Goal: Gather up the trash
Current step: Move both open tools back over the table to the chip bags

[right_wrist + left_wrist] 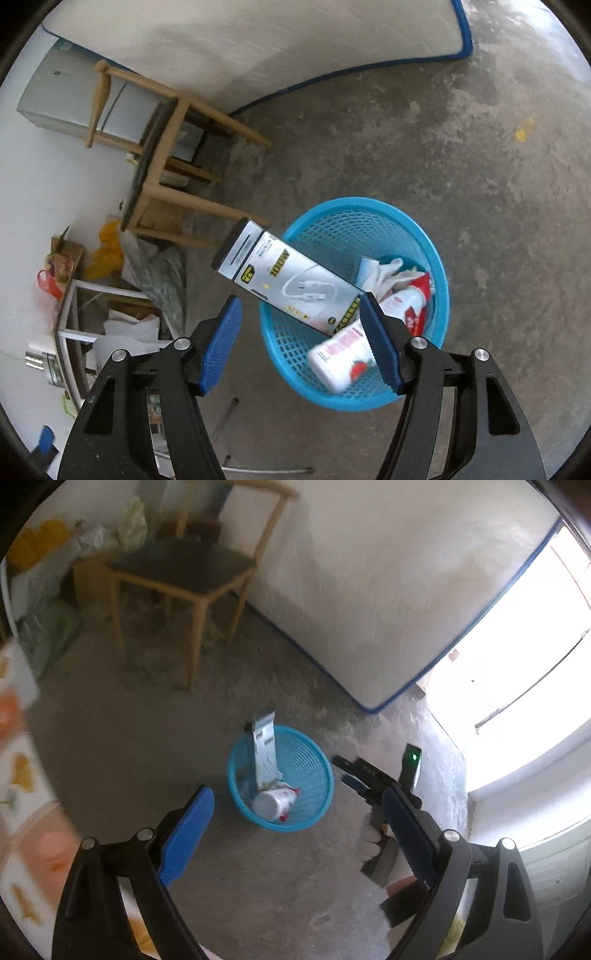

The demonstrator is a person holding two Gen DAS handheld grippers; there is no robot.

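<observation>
The right tool (301, 343) hangs above the round blue plastic mesh basket (437, 258) with its ribbed blue pads spread and nothing between them. A long grey-and-white cardboard box (284, 280) leans on the basket's rim at ten o'clock, with a white plastic bottle (340, 354) and crumpled wrappers lying inside. The left tool (301, 812) is spread wide and empty above the mottled concrete floor (122, 768), the basket (314, 771) between its pads at twelve o'clock.

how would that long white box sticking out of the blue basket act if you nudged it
The long white box leans on the blue basket rim with its top end well outside, so a nudge would probably tip or slide it. It looks like stiff, light retail cardboard, likely glossy and a bit slippery. The white bottle beside it might shift too.
</observation>
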